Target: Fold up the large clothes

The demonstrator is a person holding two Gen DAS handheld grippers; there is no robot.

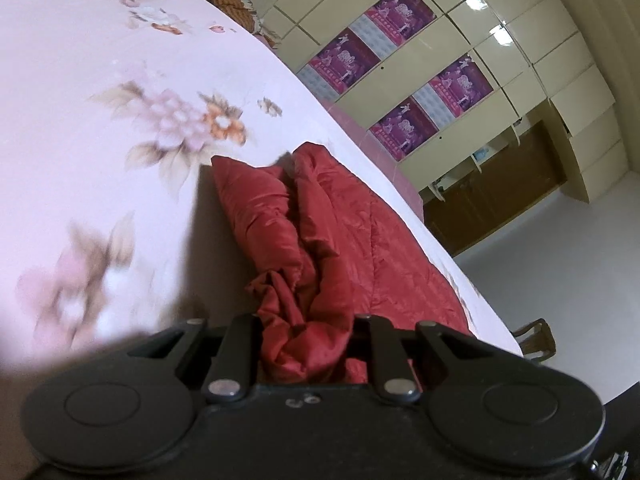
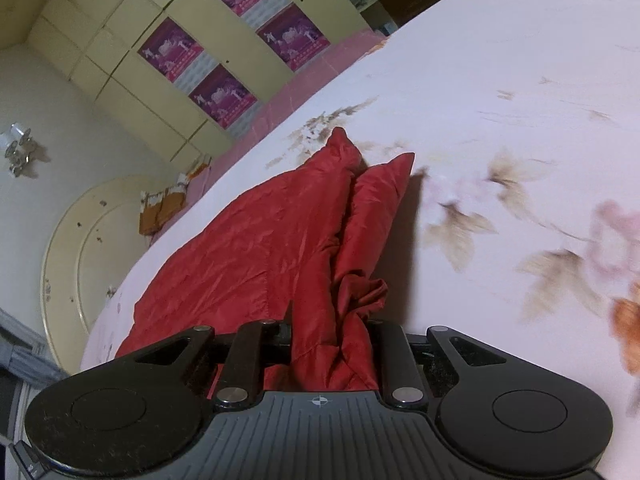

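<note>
A red padded garment (image 1: 320, 220) lies on a pink floral bed sheet (image 1: 100, 120). In the left wrist view my left gripper (image 1: 306, 340) is shut on a bunched edge of it, and the cloth runs forward from the jaws in raised folds. In the right wrist view my right gripper (image 2: 332, 344) is shut on another bunched edge of the same garment (image 2: 260, 248), which spreads flat to the left and stands in a ridge ahead. The fingertips of both grippers are hidden by the cloth.
The bed sheet (image 2: 520, 80) fills most of both views. Beyond the bed edge stands a cream wardrobe (image 1: 500, 40) with purple posters (image 2: 224, 96). A wooden chair (image 1: 536, 338) shows by the bed and a round pale headboard (image 2: 80, 264) is at the left.
</note>
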